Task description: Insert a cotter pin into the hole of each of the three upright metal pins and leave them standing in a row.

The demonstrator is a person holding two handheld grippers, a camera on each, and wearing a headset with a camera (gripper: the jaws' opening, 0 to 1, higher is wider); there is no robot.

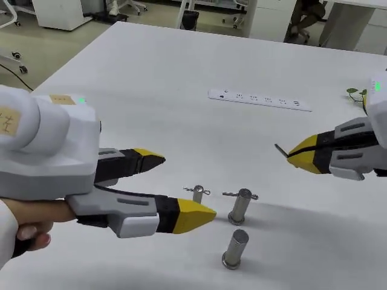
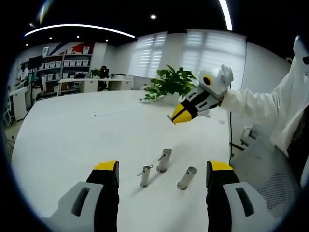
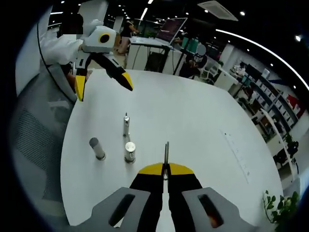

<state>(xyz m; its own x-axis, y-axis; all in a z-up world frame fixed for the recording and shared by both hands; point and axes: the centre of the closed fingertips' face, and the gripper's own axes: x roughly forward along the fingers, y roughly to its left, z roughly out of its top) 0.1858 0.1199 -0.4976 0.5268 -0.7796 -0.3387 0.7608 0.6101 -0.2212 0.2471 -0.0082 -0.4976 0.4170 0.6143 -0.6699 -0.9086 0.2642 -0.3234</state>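
Three upright metal pins stand on the white table [image 1: 151, 90]. The far-left pin [image 1: 198, 194] and the middle pin [image 1: 240, 205] each carry a cotter pin through the top. The nearest pin [image 1: 234, 248] is bare. My left gripper [image 1: 187, 186] is open just left of them, with nothing between its fingers; its own view shows the pins [image 2: 164, 160] ahead of the left gripper [image 2: 163, 166]. My right gripper [image 1: 289, 154] hovers up and to the right, shut on a thin cotter pin [image 3: 166, 154] that sticks out past the tips of the right gripper [image 3: 165, 170].
A white power strip [image 1: 260, 99] lies farther back on the table. A small green plant [image 1: 357, 92] sits at the right edge. Office chairs and desks stand beyond the table. Bare tabletop surrounds the pins.
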